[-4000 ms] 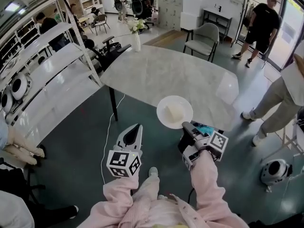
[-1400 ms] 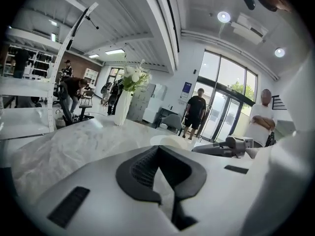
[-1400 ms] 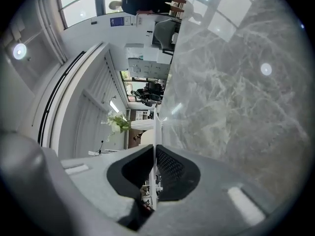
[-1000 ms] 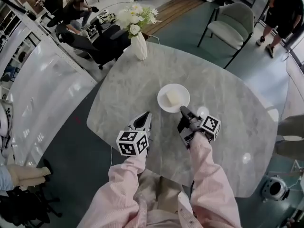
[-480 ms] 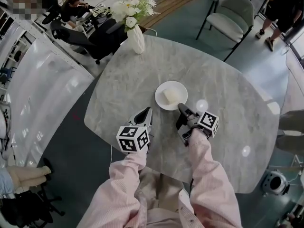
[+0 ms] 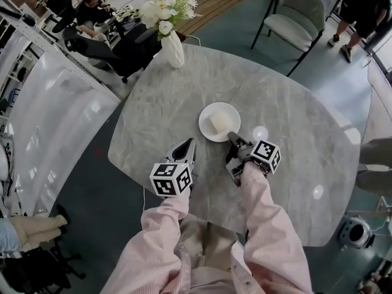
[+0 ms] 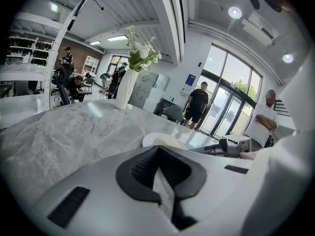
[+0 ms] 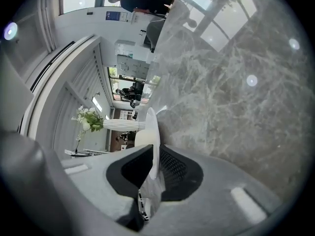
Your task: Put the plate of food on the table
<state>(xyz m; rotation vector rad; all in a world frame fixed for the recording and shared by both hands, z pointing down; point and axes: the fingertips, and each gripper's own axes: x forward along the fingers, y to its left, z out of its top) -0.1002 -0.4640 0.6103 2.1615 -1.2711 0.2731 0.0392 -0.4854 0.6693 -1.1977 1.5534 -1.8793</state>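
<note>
One plate [image 6: 206,120] lower, one table [image 6: 288,121]

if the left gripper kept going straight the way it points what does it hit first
Probably the table: the left gripper tilts down at bare marble just short of the plate. If it skimmed over that, the plate's near-left rim looks next, though depth is hard to judge.

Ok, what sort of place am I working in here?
Likely an open-plan office or lab: a person at a desk beyond the marble table, white shelving at the left, plus an armchair and a flower vase.
</note>
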